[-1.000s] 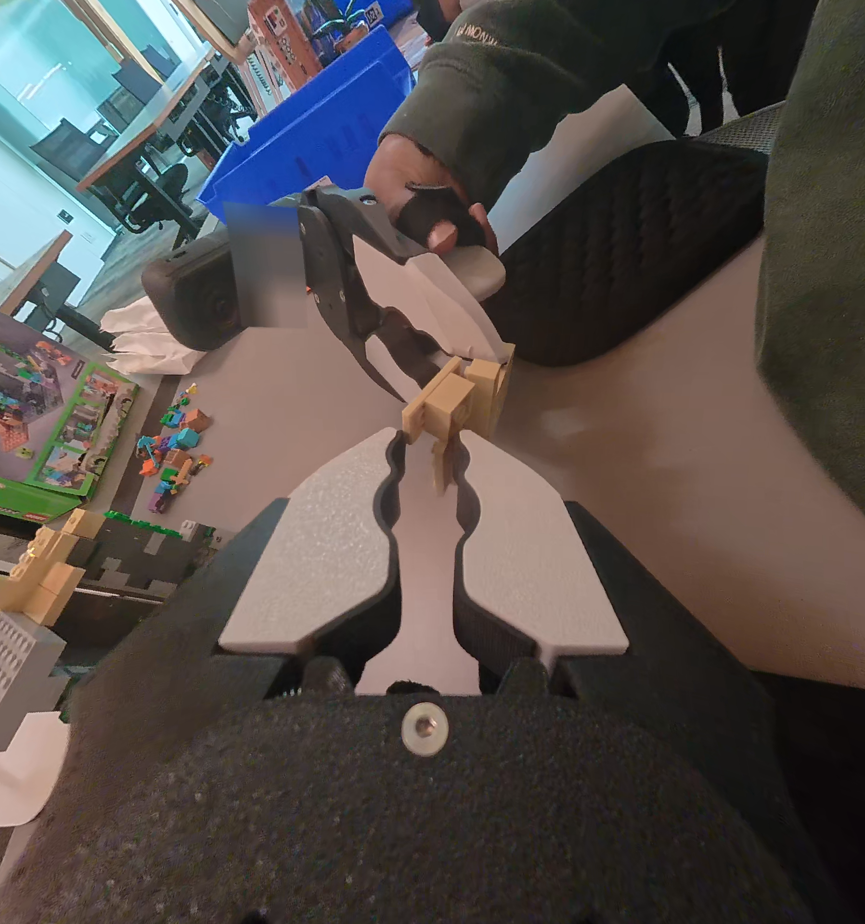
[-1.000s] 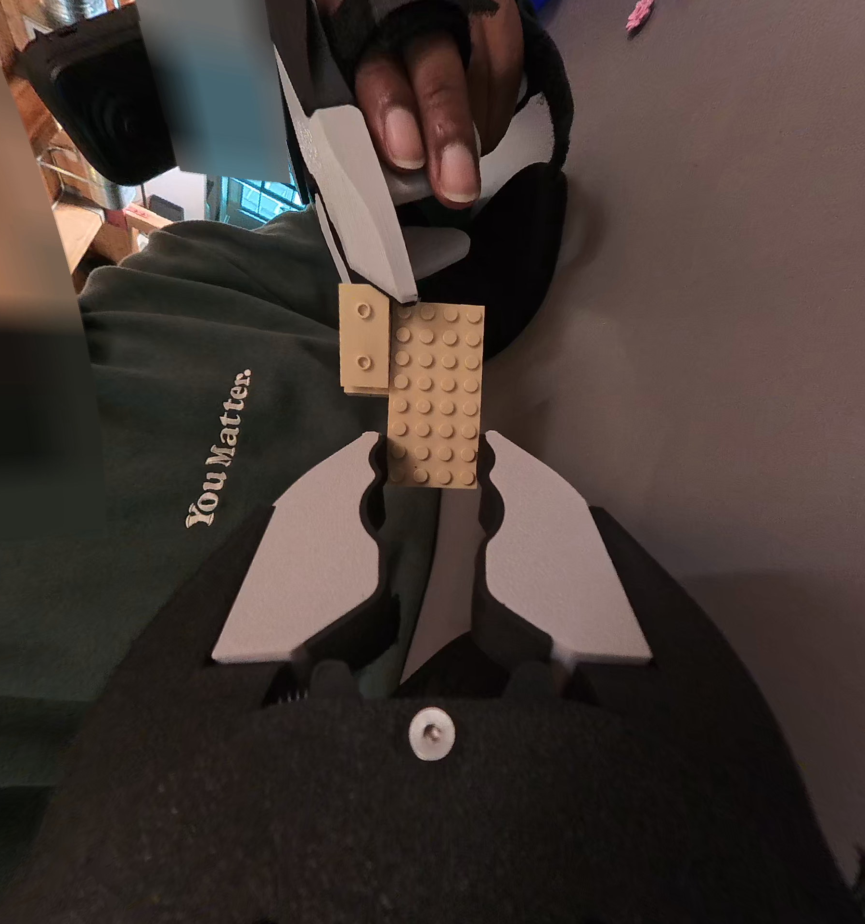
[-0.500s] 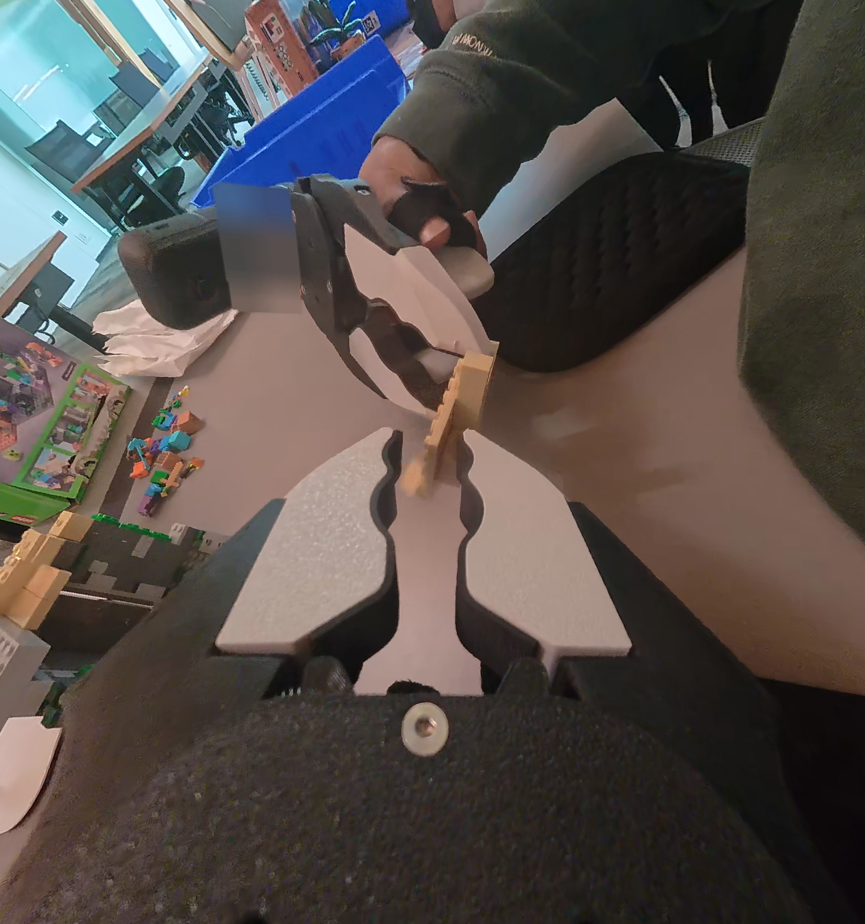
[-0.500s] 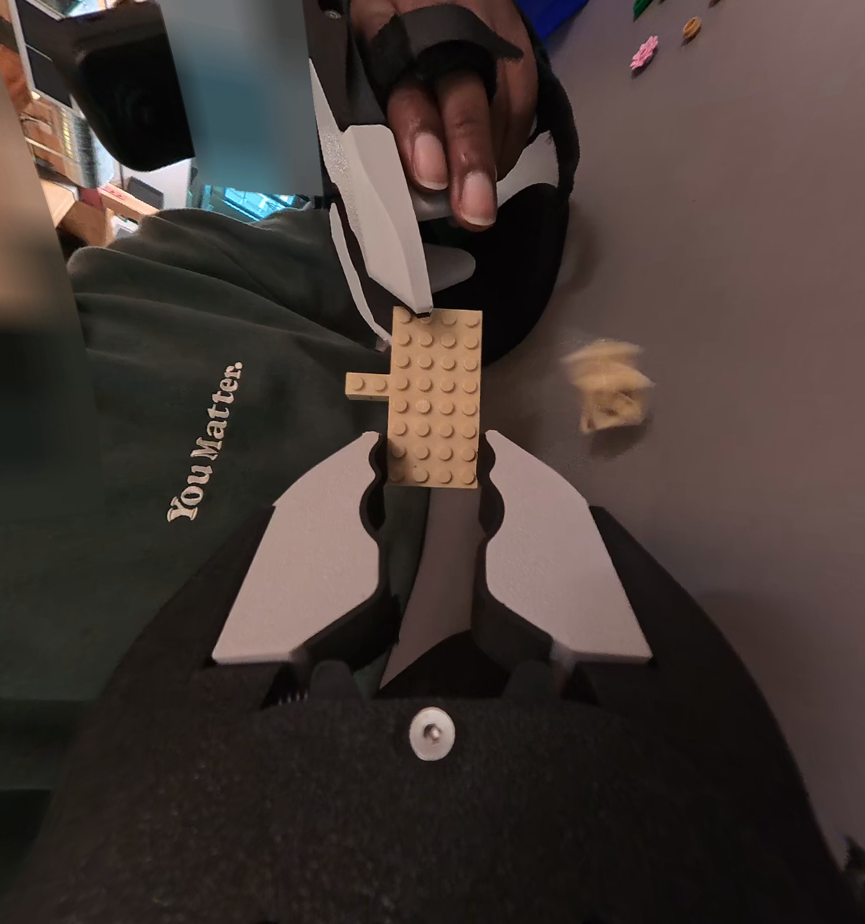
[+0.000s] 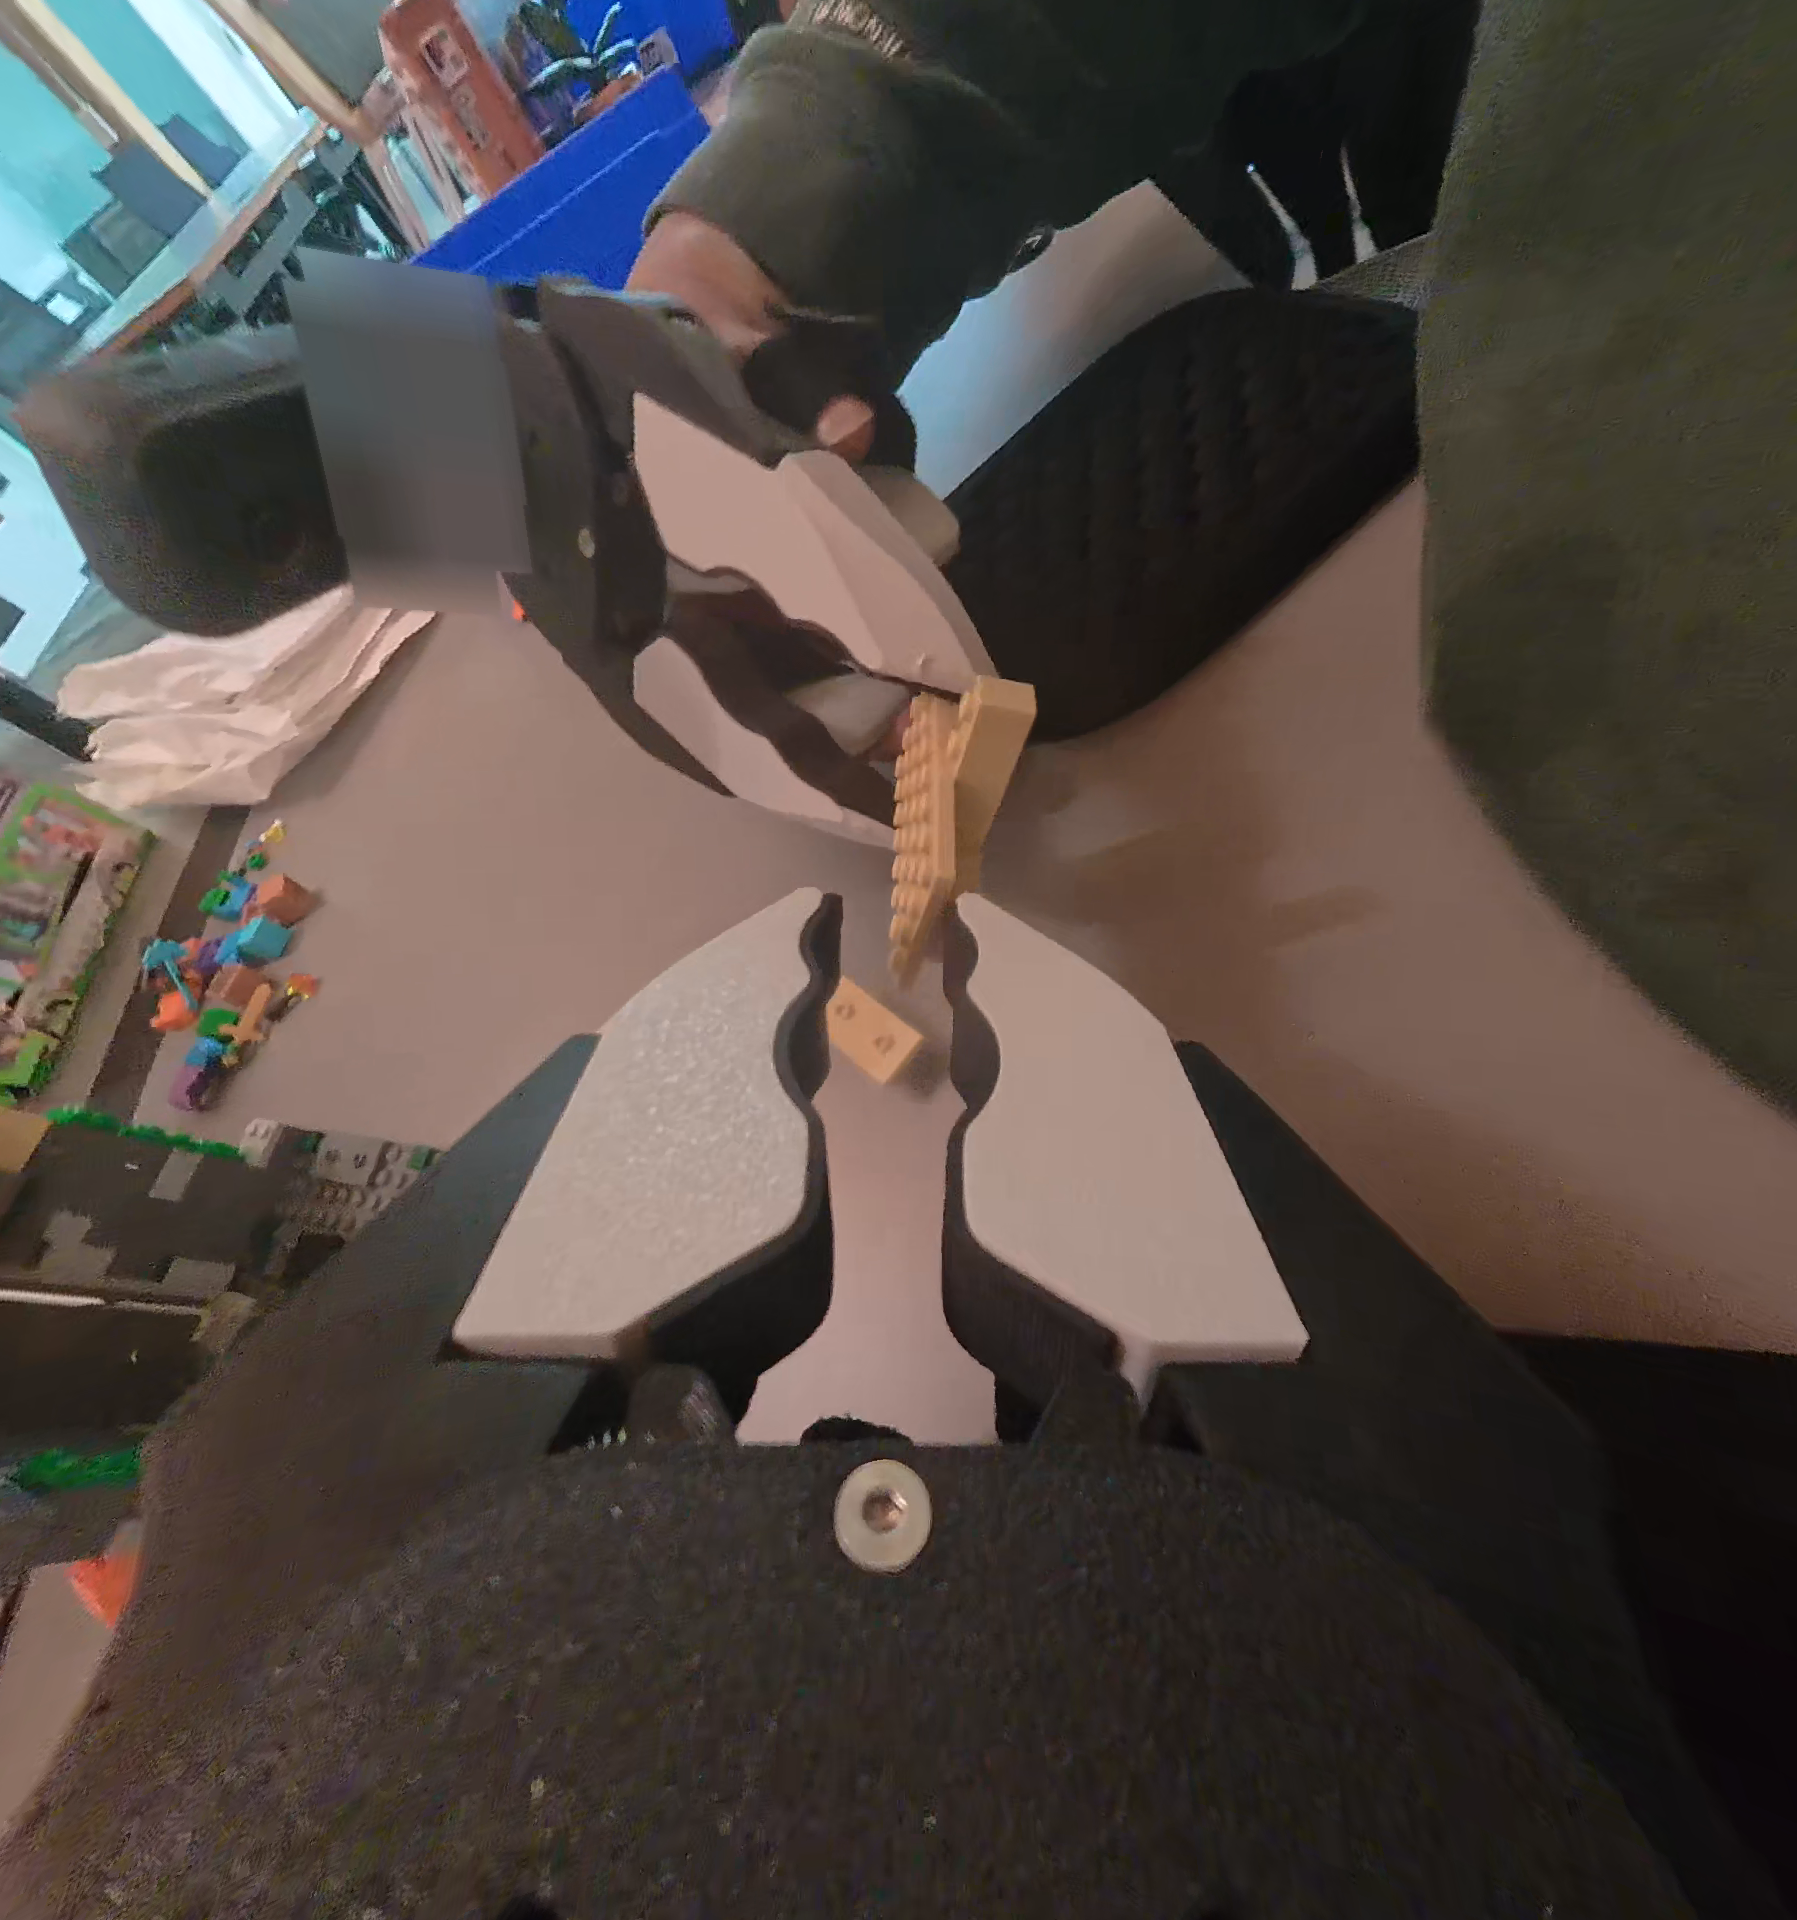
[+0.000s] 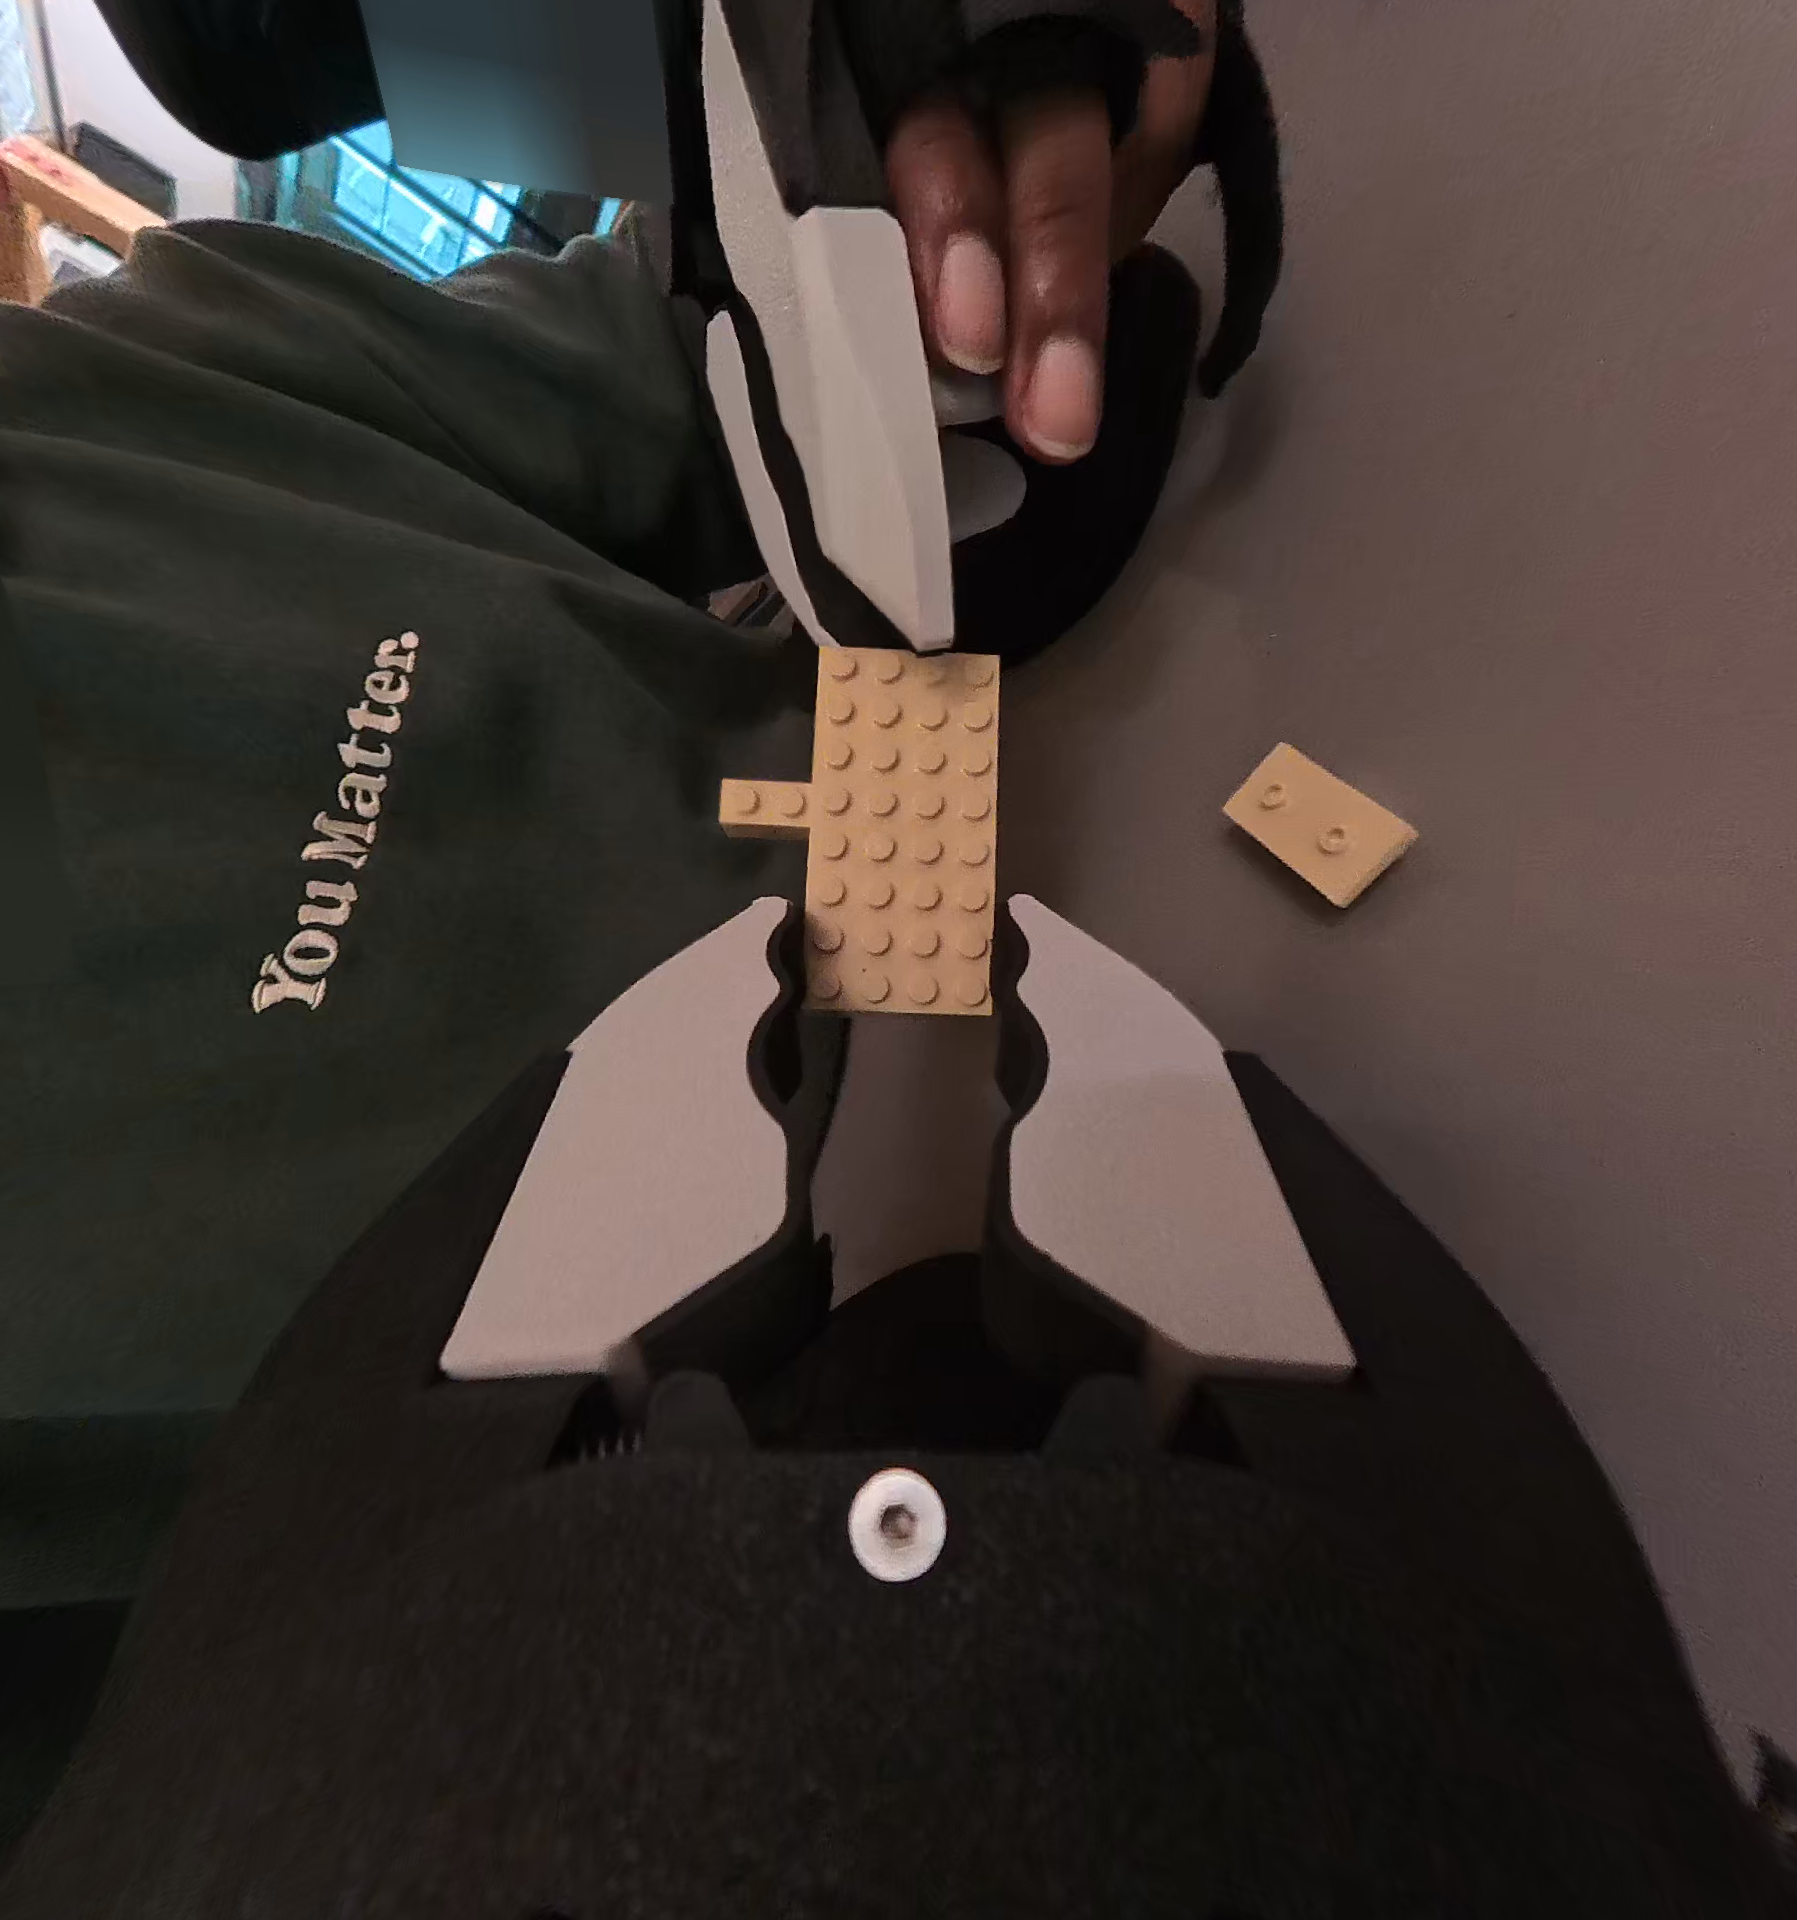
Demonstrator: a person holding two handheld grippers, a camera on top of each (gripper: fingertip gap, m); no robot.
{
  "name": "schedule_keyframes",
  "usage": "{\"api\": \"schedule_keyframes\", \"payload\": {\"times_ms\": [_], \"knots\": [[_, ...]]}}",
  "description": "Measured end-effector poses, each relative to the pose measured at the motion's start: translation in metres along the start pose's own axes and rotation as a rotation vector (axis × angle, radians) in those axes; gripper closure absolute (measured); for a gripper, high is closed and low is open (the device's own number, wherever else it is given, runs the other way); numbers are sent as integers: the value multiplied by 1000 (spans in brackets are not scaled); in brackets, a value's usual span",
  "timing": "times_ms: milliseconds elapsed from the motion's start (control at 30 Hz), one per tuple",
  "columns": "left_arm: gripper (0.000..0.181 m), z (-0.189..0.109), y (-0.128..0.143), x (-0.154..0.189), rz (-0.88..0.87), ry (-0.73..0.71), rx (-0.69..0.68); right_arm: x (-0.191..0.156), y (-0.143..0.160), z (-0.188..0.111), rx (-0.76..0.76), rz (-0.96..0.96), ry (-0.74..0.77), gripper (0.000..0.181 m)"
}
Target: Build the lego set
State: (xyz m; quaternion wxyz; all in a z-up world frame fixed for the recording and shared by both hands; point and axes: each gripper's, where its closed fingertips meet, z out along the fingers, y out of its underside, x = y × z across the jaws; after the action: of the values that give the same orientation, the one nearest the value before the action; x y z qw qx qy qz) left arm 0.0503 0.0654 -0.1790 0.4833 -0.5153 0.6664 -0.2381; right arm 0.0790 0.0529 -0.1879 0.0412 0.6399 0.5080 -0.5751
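**Tan plate held, small piece on the desk**

My right tongs are clamped on the near end of the studded tan plate, which has a short tan strip sticking out of one side. My left tongs stand narrowly parted and grip nothing; in the right wrist view their tips meet the plate's far end. A small tan two-stud piece lies loose on the grey desk, just beside the plate.

Surface: I work over a grey tabletop.
Beyond: wooden desks, teal glass wall.
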Motion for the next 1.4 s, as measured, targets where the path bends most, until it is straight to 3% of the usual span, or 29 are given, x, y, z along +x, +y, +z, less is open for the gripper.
{"api": "schedule_keyframes", "payload": {"times_ms": [133,300,600,1033,1167,1333,1400], "knots": [[170,-4,-10,3,28,0,44,-9,-1,0,9,18,-82,147],[157,-5,-15,11,39,21,56,-16,-6,-1,30,30,-151,147],[165,-4,-20,11,62,-16,82,-26,-7,2,22,15,-240,147],[166,-7,-28,15,35,-45,140,-32,-11,3,27,-41,-295,147],[166,-15,-18,8,-19,-61,131,-12,-24,-9,73,-186,-89,149],[166,-29,11,-6,-129,-94,111,43,-30,-25,-69,-580,475,142],[166,-35,20,-12,-153,-110,93,56,-28,-22,-162,-741,630,141]]}}
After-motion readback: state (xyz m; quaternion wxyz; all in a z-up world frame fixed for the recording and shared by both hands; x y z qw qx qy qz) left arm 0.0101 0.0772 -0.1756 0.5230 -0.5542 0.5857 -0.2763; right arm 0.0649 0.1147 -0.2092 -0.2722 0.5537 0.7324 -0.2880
